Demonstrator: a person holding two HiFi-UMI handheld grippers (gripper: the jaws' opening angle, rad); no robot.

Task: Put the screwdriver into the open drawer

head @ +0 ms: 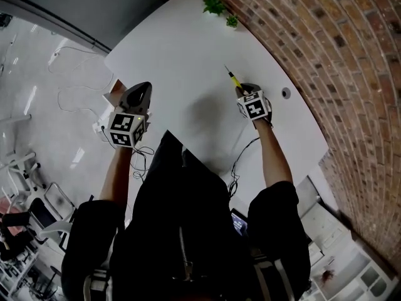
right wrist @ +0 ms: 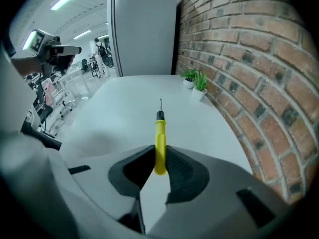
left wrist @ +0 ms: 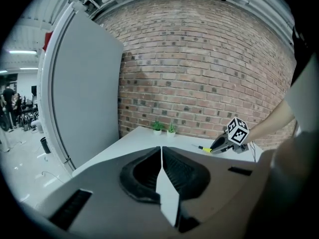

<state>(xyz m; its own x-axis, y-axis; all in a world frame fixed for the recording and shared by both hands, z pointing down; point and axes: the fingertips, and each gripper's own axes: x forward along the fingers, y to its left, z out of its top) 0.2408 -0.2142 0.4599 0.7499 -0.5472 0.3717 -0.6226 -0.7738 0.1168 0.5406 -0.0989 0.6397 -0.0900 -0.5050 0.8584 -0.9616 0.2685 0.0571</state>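
A small screwdriver (right wrist: 159, 142) with a yellow handle, black collar and thin metal tip sits clamped between the pads of my right gripper (right wrist: 158, 156), its tip pointing away over the white table (right wrist: 124, 103). In the head view the right gripper (head: 241, 93) hovers over the table's right side, the screwdriver (head: 233, 78) sticking out ahead of it. My left gripper (left wrist: 161, 153) has its jaws together with nothing between them; in the head view the left gripper (head: 139, 91) hangs at the table's left edge. From the left gripper view the screwdriver (left wrist: 204, 148) shows far right. No drawer is in view.
A brick wall (head: 326, 49) curves along the table's right side. Two small potted plants (head: 220, 10) stand at the far end. A round cable hole (head: 286, 93) lies near the right gripper. A grey partition (left wrist: 84, 93) stands left. Cables trail on the floor (head: 69, 99).
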